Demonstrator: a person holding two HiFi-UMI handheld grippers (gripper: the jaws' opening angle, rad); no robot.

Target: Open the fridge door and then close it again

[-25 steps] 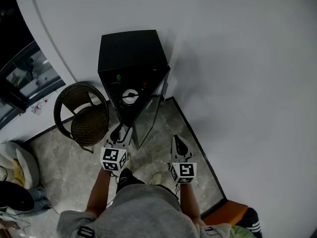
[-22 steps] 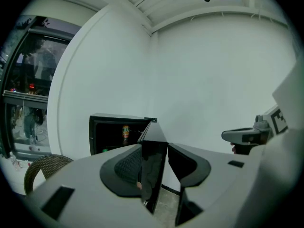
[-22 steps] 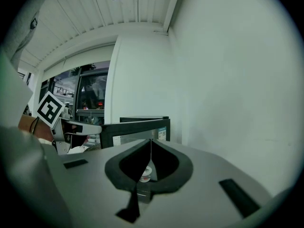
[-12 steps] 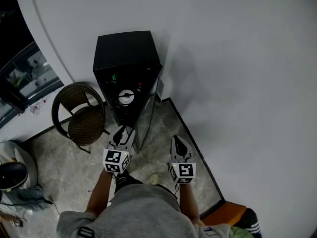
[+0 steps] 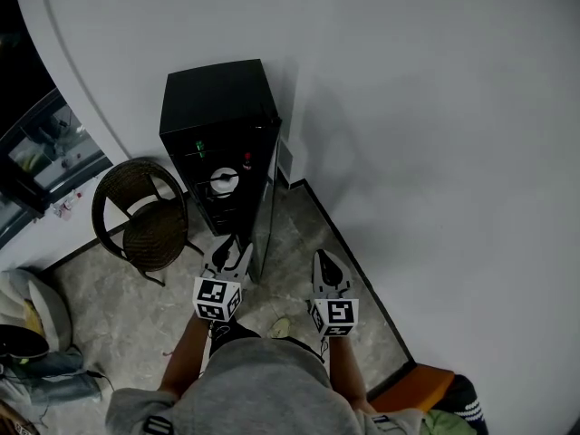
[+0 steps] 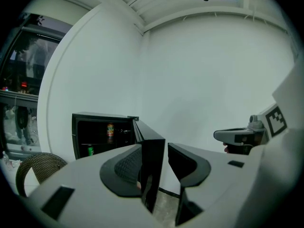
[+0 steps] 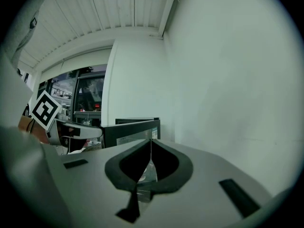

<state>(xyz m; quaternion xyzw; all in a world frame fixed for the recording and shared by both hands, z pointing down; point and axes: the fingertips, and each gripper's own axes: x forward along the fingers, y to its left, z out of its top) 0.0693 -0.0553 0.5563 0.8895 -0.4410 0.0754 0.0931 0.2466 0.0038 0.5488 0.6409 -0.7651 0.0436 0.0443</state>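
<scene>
Fridge (image 5: pixel 217 98) stands against the wall, and its door (image 5: pixel 265 208) is swung out toward me, interior exposed. My left claw (image 6: pixel 159 161) sits wide around the door's free edge with a sliver of gap on one side. I judge it hooks rather than clamps, good for steering the swing. Right claw (image 7: pixel 151 161) is closed on nothing, parked right of the door, clear of its path.

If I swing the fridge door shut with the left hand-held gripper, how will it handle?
The fridge door looks like a rigid, hinged slab, so it should swing rather than flex. Its glossy face may let the left hand-held gripper slip. The small fridge just stands on the floor; a hard shove might shift it.
</scene>
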